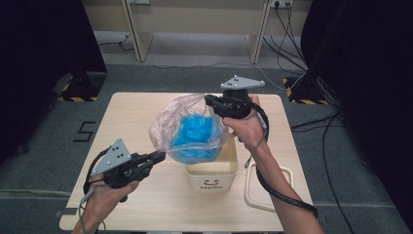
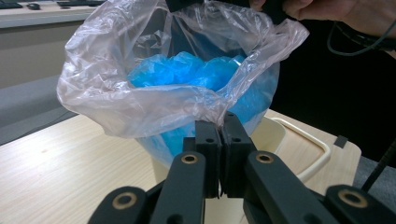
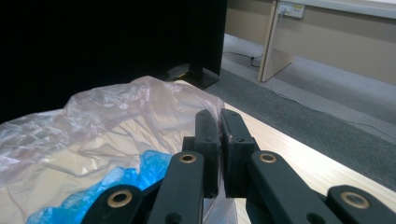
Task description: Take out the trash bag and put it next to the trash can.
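Left gripper (image 1: pixel 158 157): our jaws are pressed together on the near edge of the clear plastic bag (image 1: pixel 170 122); in the left gripper view a fold of film is pinched right at the tips (image 2: pixel 223 122).
Right gripper (image 1: pixel 210 101): clamped on the far edge of the same bag, opposite our left; in the right gripper view the film (image 3: pixel 116 121) gathers into the closed tips.
Bag: stretched between our two grippers, mouth open and facing up, its lower part hanging into the cream bin (image 1: pixel 212 171).
Contents: crumpled blue material (image 1: pixel 197 134) fills the bottom of the bag; we cannot tell exactly what it is.
Bin: stands on the wooden table (image 1: pixel 146 204), toward the front right, with "Hello" printed on its front face.
Lid: a cream lid (image 1: pixel 263 190) lies flat on the table just to the right of the bin.
Step in hand: we judge that we are lifting the filled bag out of the bin by its rim; the bottom is not yet clear of the bin.
Next move: both grips must stay firm and rise evenly, keeping the mouth level so the thin film neither tears nor slips and the blue load does not spill.
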The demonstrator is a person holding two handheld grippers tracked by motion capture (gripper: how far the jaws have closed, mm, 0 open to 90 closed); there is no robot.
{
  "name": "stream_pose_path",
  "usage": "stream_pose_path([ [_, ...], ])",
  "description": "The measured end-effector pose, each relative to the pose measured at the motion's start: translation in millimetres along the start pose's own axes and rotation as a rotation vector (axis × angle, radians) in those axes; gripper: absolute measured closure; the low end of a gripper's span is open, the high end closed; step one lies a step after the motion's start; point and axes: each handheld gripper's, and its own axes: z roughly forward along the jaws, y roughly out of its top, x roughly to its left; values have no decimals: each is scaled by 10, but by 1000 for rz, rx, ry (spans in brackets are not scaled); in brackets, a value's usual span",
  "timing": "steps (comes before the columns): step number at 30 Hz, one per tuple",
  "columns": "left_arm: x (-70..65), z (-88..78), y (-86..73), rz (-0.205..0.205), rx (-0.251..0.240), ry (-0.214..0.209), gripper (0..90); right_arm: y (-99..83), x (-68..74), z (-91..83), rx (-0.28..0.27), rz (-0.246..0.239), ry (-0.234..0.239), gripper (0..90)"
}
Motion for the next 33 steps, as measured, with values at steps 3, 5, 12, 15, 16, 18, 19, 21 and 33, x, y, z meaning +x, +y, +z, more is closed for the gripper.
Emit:
stream_pose_path([
  [3, 39, -36, -10, -7, 0, 9, 876, 73, 59, 60, 0, -9, 7, 867],
  [5, 61, -63, -14, -11, -2, 13, 876, 103, 88, 98, 2, -14, 9, 867],
  [12, 128, -190, 1, -9, -21, 43, 877, 223, 209, 231, -1, -27, 24, 867],
  [15, 158, -246, -1, -11, -27, 56, 877, 259, 250, 285, -3, -27, 31, 866],
  [16, 158, -246, -1, -11, -27, 56, 877, 259, 250, 285, -3, -27, 31, 866],
  [18, 175, -274, -16, -12, -28, 64, 877, 269, 278, 324, -1, -32, 38, 866],
  [19, 188, -287, -31, -15, -26, 68, 876, 267, 286, 338, 2, -33, 39, 866],
  [21, 203, -305, -64, -22, -26, 72, 876, 257, 309, 386, 12, -34, 43, 865],
  [33, 282, -399, -222, -46, -14, 92, 877, 237, 431, 625, 46, -38, 83, 860],
])
